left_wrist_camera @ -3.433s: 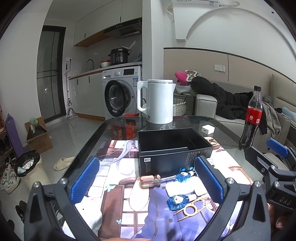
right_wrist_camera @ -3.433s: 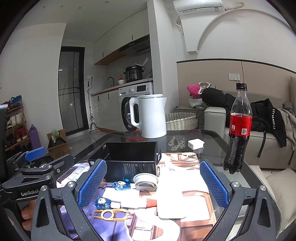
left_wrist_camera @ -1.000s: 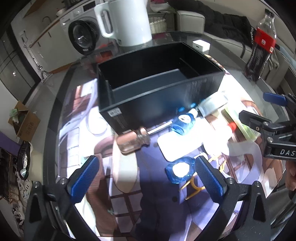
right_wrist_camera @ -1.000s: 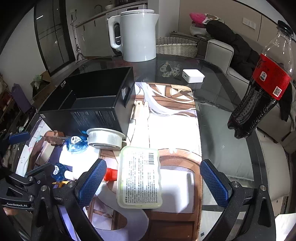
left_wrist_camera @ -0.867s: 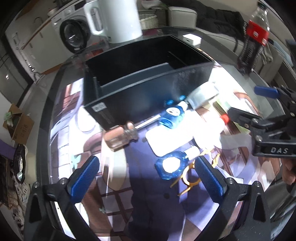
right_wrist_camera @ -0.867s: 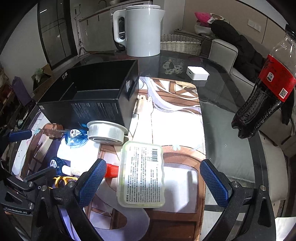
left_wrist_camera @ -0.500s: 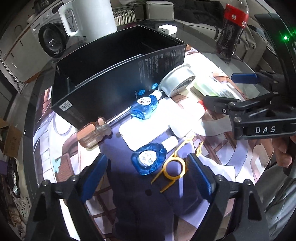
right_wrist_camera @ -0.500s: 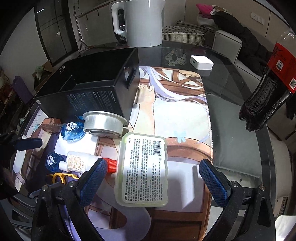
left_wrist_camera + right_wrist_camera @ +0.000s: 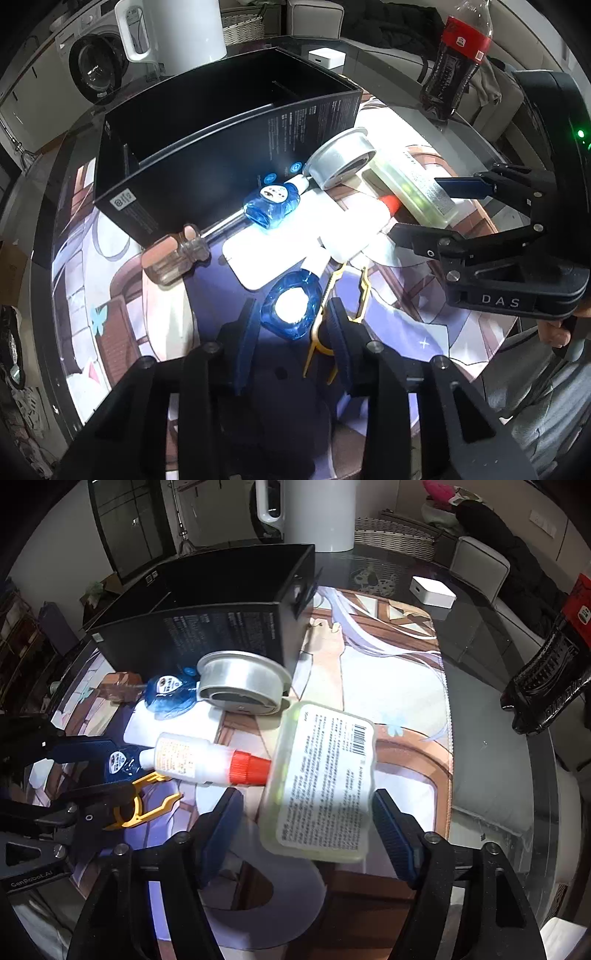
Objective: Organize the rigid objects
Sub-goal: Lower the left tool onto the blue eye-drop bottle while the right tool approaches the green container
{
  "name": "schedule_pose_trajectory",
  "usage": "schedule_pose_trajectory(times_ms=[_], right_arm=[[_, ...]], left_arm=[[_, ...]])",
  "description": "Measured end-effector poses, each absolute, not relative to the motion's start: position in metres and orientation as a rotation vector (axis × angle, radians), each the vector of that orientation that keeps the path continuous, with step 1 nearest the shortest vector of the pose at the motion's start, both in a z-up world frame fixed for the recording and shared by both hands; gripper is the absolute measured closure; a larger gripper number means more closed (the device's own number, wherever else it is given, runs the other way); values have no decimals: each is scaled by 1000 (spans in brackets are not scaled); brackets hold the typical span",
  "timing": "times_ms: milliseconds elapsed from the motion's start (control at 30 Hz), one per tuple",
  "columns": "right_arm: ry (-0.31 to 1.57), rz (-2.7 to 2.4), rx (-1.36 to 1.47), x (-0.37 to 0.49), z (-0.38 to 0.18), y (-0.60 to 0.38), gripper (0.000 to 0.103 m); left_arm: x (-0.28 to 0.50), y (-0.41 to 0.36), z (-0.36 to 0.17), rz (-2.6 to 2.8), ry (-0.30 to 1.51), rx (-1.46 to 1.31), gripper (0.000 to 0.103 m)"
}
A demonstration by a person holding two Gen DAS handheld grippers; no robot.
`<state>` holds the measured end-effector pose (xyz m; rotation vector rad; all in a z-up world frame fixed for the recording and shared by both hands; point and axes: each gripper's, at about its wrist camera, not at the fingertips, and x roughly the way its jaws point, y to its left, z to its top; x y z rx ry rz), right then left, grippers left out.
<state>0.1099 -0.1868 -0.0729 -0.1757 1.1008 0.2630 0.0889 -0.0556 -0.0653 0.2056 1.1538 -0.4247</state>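
My left gripper [image 9: 292,308] points down at the printed mat, its jaws closing on a small blue bottle [image 9: 286,321]. Both pads touch the bottle's sides, and a yellow clip [image 9: 351,295] lies against the right finger. My right gripper [image 9: 306,797] is also closing, with a pale green labelled case [image 9: 325,760] between its fingers. A gap still shows at the left pad [image 9: 221,819]. Behind both stands the open black box [image 9: 221,122]. In front of it lie a clear-handled screwdriver [image 9: 173,254], a second blue bottle [image 9: 271,205], a round tin [image 9: 240,681] and a white red-capped bottle [image 9: 199,760].
On the glass table a white kettle [image 9: 181,29] stands behind the box. A cola bottle [image 9: 458,55] stands at the far right, with a small white block [image 9: 432,590] near it. A flat white card [image 9: 273,251] lies under the bottles. The table edge curves close on the right.
Both grippers tipped down toward the mat and their jaws narrowed. The left came around the blue bottle and the right around the green case.
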Motion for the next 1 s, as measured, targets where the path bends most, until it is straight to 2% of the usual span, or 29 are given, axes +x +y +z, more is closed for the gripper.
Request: schedule_pose_trajectory(times_ms=[33,133,267,300,367,400,433,533,633,800,867,900,1000], right_arm=[[1103,273,-179,108,-72,-186,43],[1112,300,-177,100,-71,-185,46],[1137,330,-174,89,-68,-179,46],[1149,328,-162,88,-68,-179,46],[1176,320,-120,90,-67,-182,46],[1189,310,-99,93,-65,-184,45],[1190,304,-82,95,-62,-185,41],[1112,294,-56,97,-46,-191,19],[1068,250,-70,103,-41,-194,18],[1115,231,-50,114,-55,-199,18],[1121,242,-46,116,-61,-200,18],[1120,249,-50,117,-63,-200,18],[1116,274,-72,116,-69,-199,23]], left_arm=[[86,-55,-65,-425,1156,203,77],[76,-50,-60,-415,1144,204,88],[68,-45,-59,-434,1154,185,88],[67,-45,-59,-425,1148,201,85],[67,-47,-59,-419,1140,213,71],[68,-49,-59,-413,1136,217,51],[68,-49,-57,-406,1123,219,49],[72,-53,-52,-398,1099,232,49],[82,-56,-55,-396,1108,224,49],[91,-63,-58,-394,1102,237,51],[93,-65,-60,-388,1112,240,64],[94,-65,-63,-379,1122,243,75],[94,-63,-63,-375,1130,223,75]])
